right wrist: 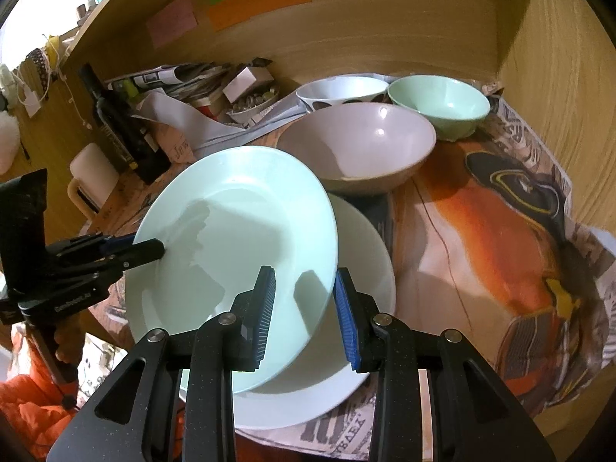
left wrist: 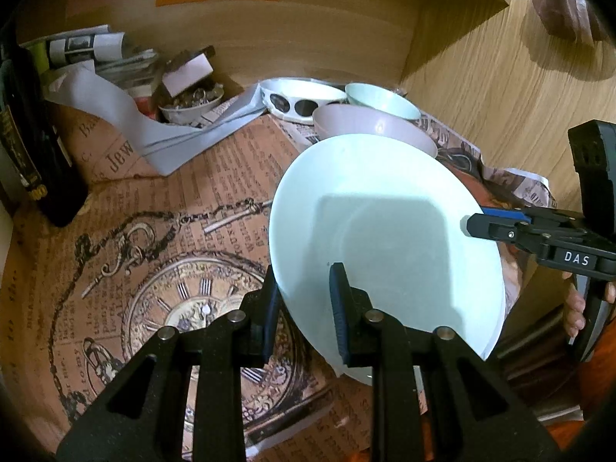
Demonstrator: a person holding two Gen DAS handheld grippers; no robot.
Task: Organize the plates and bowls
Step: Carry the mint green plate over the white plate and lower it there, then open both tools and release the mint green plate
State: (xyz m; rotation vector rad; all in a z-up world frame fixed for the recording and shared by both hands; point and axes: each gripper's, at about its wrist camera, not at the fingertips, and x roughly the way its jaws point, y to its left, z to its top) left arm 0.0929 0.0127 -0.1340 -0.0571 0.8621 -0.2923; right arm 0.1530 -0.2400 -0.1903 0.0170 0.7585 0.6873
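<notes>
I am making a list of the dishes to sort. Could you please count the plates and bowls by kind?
Plates: 2 (pale green plate, held at its rim by both grippers; white plate under it)
Bowls: 4 (pink bowl, green bowl, spotted white bowl, small bowl of trinkets)
Total: 6

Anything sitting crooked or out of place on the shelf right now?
Yes: the pale mint round plate is tilted, clamped at opposite rims by the left tool and right tool, only partly over the white round plate beneath. Nothing looks spilled or broken.
</notes>
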